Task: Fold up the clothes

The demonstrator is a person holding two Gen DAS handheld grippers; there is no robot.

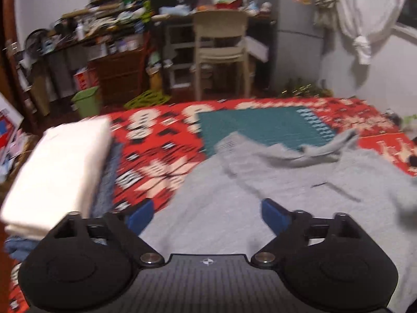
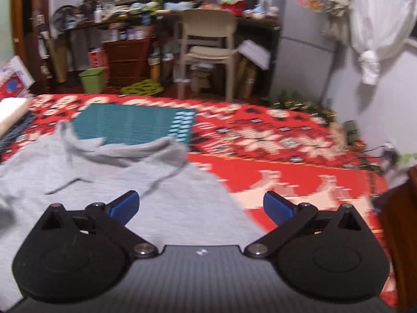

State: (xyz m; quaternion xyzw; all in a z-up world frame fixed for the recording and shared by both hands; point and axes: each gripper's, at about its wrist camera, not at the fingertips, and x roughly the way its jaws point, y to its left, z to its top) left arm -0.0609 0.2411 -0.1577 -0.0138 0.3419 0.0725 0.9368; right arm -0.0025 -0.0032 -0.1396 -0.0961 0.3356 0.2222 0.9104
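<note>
On the red patterned rug [image 1: 161, 161], toward its near edge, a grey hooded garment [image 1: 260, 208] is spread largely flat, with its hood or upper part [image 1: 307, 151] bunched toward the teal panel [image 1: 260, 127] at the rug's middle and a drawstring [image 1: 336, 187] trailing over the cloth. No fold is seen in the body of the garment; whether it has been laid out for folding or opened again cannot be settled.

Left gripper [image 1: 207, 216]: fingers spread wide, nothing between them, held over the garment's left part. Right gripper [image 2: 200, 208]: fingers likewise spread and empty, held over the garment's right edge, where grey cloth meets red rug. The spacing is judged to suit a two-handed take of the garment's sides.

At the rug's left edge, a stack of folded items [image 1: 60, 177] is kept, a white piece on top of bluish ones; it is placed clear of the working area, presumably as the pile for finished pieces.

Left wrist view only: the stack at full extent and its layers. Right wrist view only: the bare right side of the rug and its far right corner; of the stack, only a white sliver is caught. Both views are motion-blurred.
</note>
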